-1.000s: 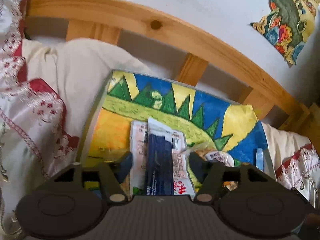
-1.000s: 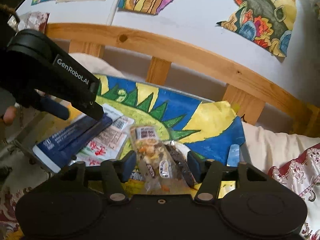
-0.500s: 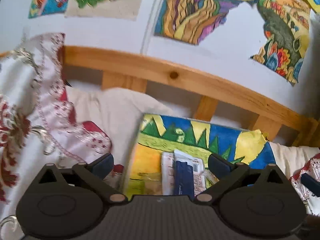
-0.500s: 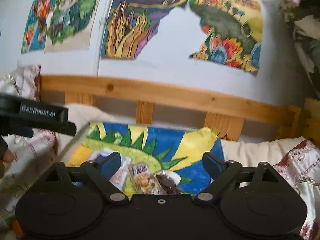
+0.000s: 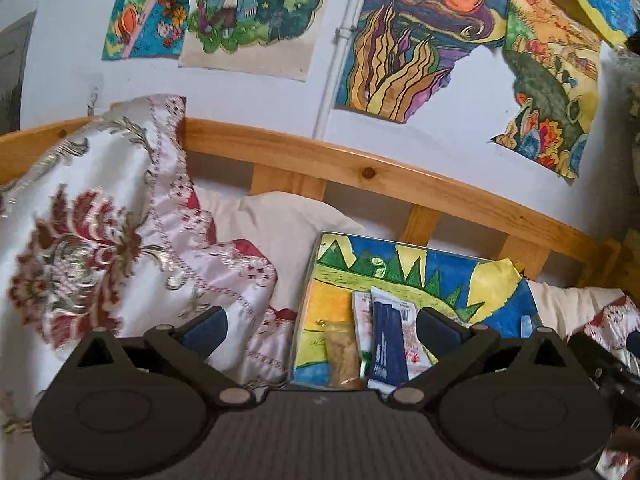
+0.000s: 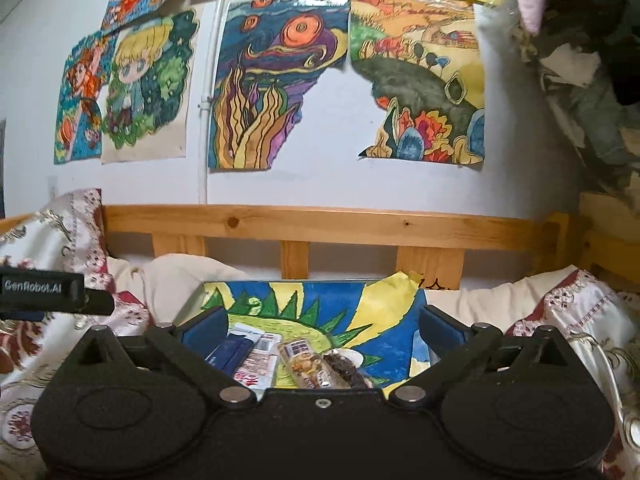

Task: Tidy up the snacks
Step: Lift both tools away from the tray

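Blue pads line the black fingers [image 5: 204, 326] of the left gripper [image 5: 322, 326], which stand wide apart with nothing between them; the fingers [image 6: 438, 330] of the right gripper [image 6: 322, 330] have just been opening and are also spread wide and empty. Beyond both lies a flat painted board [image 5: 496, 304] with green triangles, yellow and blue fields, resting on the bed. On it the snacks lie side by side: a dark blue glossy packet [image 5: 386, 344] over a white printed wrapper [image 5: 362, 320], a crinkled yellowish bag [image 5: 340, 354] at its left, and a clear bag of mixed bits [image 6: 306, 368] beside a dark brown piece [image 6: 346, 370]. A shiny embroidered pillow [image 5: 100, 232] with red flowers leans against the curved wooden rail [image 5: 400, 176], and coloured paper drawings [image 6: 276, 80] hang on the white wall.
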`<state>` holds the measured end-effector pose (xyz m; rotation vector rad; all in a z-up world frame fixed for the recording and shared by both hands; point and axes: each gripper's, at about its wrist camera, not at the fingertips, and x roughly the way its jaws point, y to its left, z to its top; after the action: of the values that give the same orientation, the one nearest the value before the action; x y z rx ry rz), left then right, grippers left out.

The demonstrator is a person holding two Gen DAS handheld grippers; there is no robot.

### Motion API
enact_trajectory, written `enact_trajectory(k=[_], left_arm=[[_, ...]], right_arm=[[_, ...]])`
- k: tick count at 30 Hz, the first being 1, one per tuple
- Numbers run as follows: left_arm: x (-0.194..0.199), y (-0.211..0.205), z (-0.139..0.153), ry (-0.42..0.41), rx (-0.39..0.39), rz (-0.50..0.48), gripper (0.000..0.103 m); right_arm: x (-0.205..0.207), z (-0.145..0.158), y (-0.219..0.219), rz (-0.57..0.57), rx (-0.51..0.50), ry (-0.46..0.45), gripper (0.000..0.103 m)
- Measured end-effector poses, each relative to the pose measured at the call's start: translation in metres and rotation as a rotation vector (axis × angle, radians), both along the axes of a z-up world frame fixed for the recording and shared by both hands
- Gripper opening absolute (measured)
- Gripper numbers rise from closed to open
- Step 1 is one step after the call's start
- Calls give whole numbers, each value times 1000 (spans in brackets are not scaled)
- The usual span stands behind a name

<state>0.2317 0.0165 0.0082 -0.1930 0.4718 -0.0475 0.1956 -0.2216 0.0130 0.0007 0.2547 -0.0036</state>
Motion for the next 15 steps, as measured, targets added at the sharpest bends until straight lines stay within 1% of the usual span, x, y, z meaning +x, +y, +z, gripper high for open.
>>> enact_trajectory(k=[3, 10, 15], left_arm=[[-18, 1, 2, -7, 25, 0, 102], [-55, -1, 6, -12, 47, -9, 102], [-78, -7, 4, -5, 90, -24, 102]], right_arm=[[-16, 1, 3, 11, 16, 0, 102], [-49, 1, 8, 22, 39, 16, 102], [-71, -2, 13, 38, 53, 44, 102]])
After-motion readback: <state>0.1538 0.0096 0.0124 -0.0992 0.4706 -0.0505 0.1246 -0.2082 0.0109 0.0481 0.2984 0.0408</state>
